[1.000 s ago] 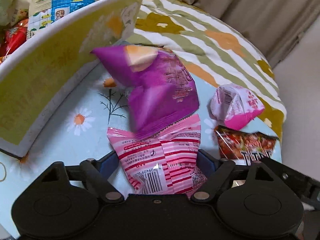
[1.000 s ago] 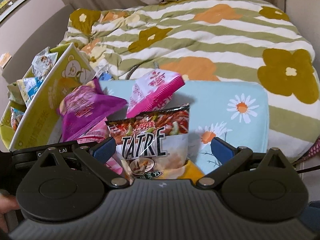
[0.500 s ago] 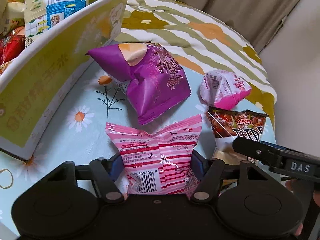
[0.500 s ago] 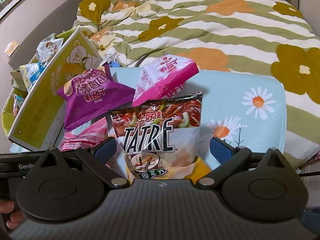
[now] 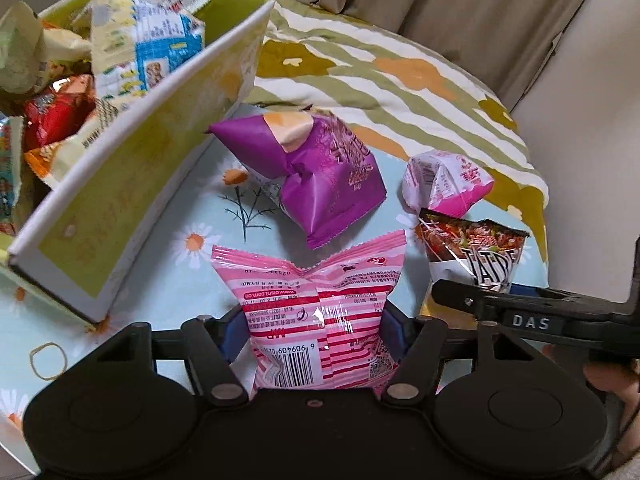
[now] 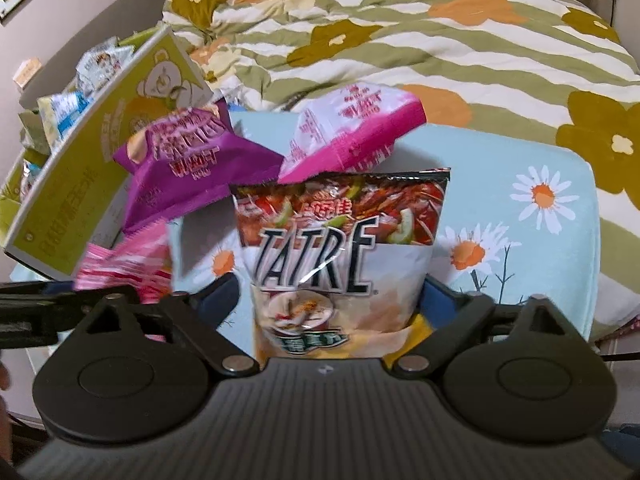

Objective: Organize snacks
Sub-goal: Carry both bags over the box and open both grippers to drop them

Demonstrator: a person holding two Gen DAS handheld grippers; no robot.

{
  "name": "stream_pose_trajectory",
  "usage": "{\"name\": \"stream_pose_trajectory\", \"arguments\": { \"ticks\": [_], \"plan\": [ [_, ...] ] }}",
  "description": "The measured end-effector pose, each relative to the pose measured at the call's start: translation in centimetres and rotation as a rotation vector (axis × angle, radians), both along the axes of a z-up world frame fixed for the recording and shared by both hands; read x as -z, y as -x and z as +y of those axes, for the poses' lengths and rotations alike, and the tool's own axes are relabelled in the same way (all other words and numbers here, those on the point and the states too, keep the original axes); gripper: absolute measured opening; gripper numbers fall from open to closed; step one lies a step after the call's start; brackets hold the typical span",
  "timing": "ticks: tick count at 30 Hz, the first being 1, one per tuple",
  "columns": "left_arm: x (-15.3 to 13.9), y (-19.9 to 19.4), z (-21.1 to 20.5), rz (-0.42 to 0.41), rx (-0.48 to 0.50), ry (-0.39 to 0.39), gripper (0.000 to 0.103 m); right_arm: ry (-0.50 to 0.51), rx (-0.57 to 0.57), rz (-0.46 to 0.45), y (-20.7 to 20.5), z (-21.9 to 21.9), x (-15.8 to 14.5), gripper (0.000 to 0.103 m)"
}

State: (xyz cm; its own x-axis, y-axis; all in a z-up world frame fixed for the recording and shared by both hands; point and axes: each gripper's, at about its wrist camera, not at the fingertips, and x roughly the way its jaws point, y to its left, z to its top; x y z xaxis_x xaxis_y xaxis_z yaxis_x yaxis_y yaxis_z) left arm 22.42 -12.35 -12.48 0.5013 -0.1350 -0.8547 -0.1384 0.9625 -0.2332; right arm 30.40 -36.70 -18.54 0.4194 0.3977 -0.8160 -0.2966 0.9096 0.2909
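My left gripper [image 5: 314,320] is shut on a pink striped snack pack [image 5: 316,300] and holds it above the blue daisy cloth [image 5: 180,264]. My right gripper [image 6: 332,300] is shut on a TATRE snack bag [image 6: 340,248], which also shows in the left wrist view [image 5: 476,252]. A purple bag [image 5: 320,176] and a pink-and-white bag [image 5: 444,184] lie on the cloth ahead; both show in the right wrist view, the purple bag [image 6: 188,168] and the pink-and-white bag [image 6: 352,132]. The green box [image 5: 132,176] full of snacks stands at the left.
The box's white-edged flap [image 6: 108,160] leans up toward the purple bag. A striped flowered blanket [image 6: 440,40] covers the bed behind the cloth. A rubber band [image 5: 48,360] lies on the cloth at the left. Curtains [image 5: 440,8] hang behind.
My left gripper has pulled back and up with the pink striped pack, away from the purple bag. My right gripper has closed in on the TATRE bag and lifted it.
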Motion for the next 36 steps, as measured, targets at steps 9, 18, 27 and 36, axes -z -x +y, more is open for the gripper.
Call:
{"name": "stream_pose_trajectory", "arguments": {
  "ticks": [9,18,27,36],
  "plan": [
    [-3.3,1.8,0.5,-0.086,0.019,0.003,0.069,-0.015,0.058,-0.005,1.2,-0.4,-1.4,0.074],
    [-7.8,3.8,2.6,-0.204,0.017,0.008,0.069,-0.062,0.062,-0.099,3.5,0.4,-6.5,0.072],
    [-13.3,4.8,8.7,-0.358,-0.011,-0.025,0.069,-0.115,0.003,-0.25,5.3,6.7,-14.3,0.072],
    [-15.6,2.9,18.9,-0.399,0.001,-0.068,0.069,-0.139,0.007,-0.316,6.0,17.3,-18.3,0.072]
  ]
}}
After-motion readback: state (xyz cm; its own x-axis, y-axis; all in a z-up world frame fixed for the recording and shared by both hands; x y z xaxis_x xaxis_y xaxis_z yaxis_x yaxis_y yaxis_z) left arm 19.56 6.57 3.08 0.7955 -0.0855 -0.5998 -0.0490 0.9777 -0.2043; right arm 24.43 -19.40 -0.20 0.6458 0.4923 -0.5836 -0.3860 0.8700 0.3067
